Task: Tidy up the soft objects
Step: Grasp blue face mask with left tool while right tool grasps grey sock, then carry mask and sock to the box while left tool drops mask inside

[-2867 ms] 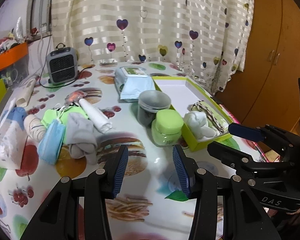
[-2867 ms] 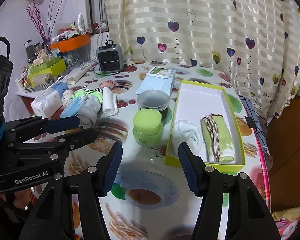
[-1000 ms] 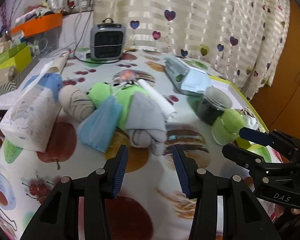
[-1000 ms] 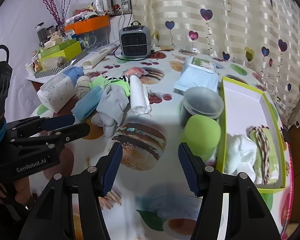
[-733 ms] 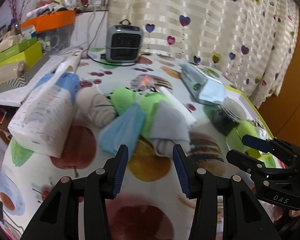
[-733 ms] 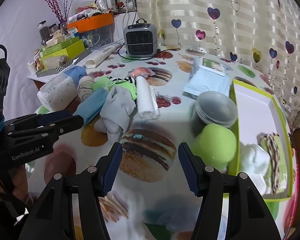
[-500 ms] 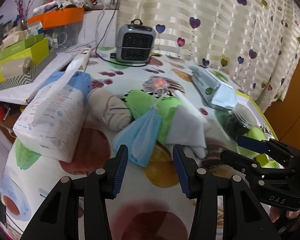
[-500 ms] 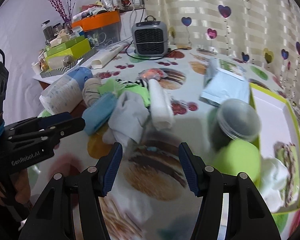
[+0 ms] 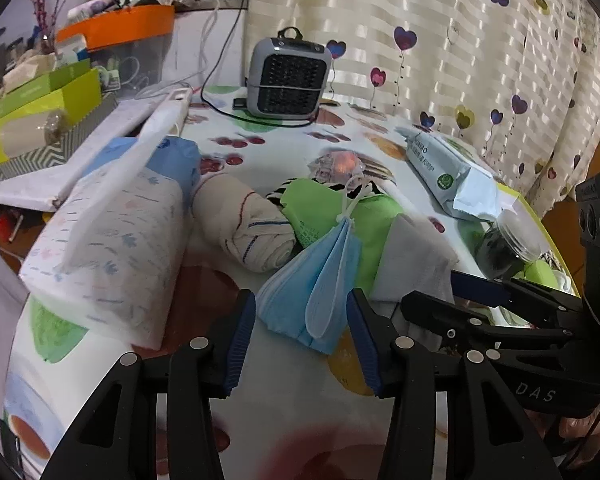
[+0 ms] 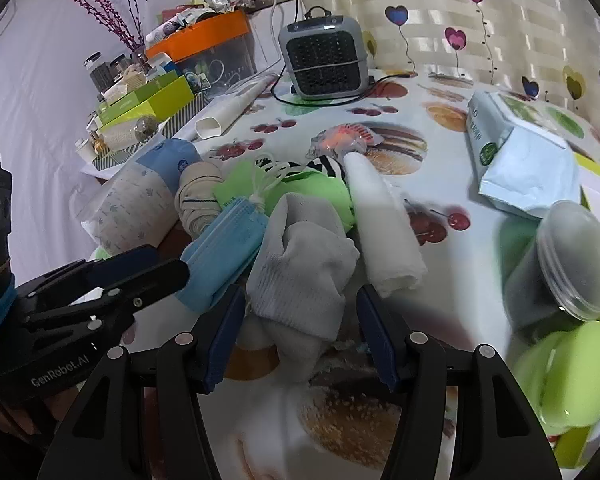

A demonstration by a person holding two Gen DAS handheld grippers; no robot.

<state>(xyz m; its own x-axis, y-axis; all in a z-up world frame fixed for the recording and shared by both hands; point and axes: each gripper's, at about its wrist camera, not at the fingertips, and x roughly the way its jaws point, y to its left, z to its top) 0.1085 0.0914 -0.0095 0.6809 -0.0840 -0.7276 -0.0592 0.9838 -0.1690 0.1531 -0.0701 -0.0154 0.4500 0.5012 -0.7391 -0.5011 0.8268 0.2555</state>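
A pile of soft items lies on the fruit-print tablecloth. My left gripper (image 9: 300, 312) is open, and the near end of a tied bundle of blue face masks (image 9: 320, 276) lies between its fingers without being pressed. My right gripper (image 10: 299, 304) is open around a crumpled grey sock (image 10: 300, 256), whose toe end hangs between the blue pads. Behind these lie a rolled beige sock (image 9: 248, 228), a green cloth (image 10: 316, 192) and a rolled white towel (image 10: 384, 236). The left gripper (image 10: 140, 268) reaches in beside the masks (image 10: 224, 248) in the right wrist view.
A soft tissue pack (image 9: 108, 240) lies left of the pile. A grey heater (image 10: 324, 56) stands at the back with its cable. To the right are a wet-wipes pack (image 10: 516, 156), a dark jar (image 10: 560, 260), a green-lidded jar (image 10: 572, 376) and the yellow-green box rim (image 10: 596, 168).
Both grippers have swung left from the box and jars to the soft pile and come lower. The masks now lie between the left fingers, the grey sock between the right ones.
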